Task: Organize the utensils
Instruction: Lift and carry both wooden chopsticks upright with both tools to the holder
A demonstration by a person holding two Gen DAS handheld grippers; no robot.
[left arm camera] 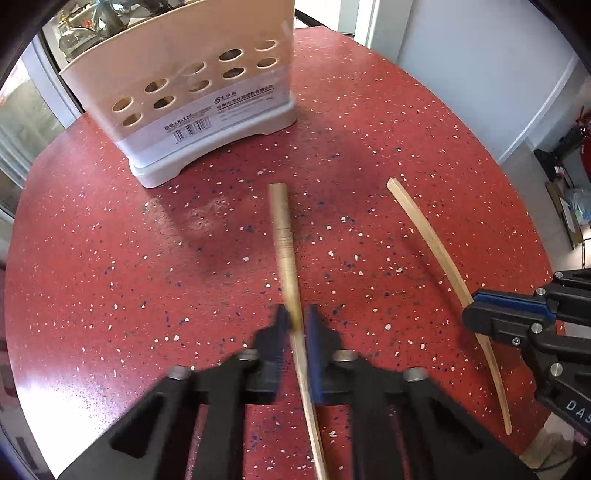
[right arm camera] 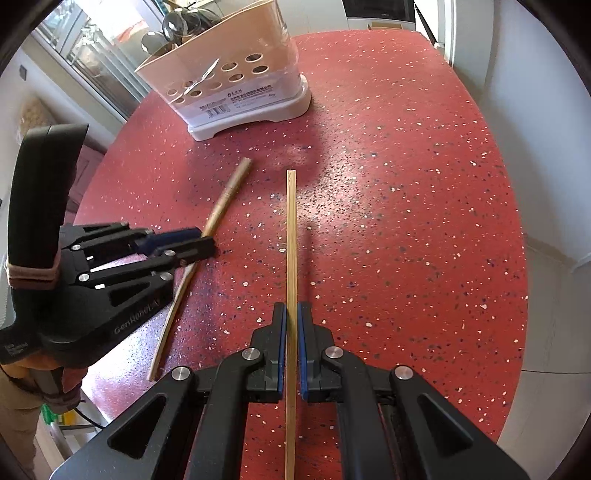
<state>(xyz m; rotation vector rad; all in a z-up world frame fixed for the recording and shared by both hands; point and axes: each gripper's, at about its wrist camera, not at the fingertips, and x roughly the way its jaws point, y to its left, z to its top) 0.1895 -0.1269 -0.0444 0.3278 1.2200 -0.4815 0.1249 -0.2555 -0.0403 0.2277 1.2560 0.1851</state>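
Two wooden chopsticks lie over the red speckled table (left arm camera: 110, 258). My left gripper (left arm camera: 297, 321) is shut on one chopstick (left arm camera: 282, 236), whose thick end points toward the holder; the view is motion-blurred. It also shows in the right wrist view (right arm camera: 229, 192), with the left gripper (right arm camera: 201, 242) on it. My right gripper (right arm camera: 291, 325) is closed around the second chopstick (right arm camera: 291, 236), which runs straight ahead between the blue pads. That chopstick (left arm camera: 436, 243) and the right gripper (left arm camera: 476, 314) show at the right of the left wrist view. A beige utensil holder (left arm camera: 192, 96) with round holes stands at the back.
The holder (right arm camera: 240, 85) holds dark spoons or ladles (right arm camera: 177, 22). The table edge curves close on the left and right. White walls stand at the right, and a window at the left.
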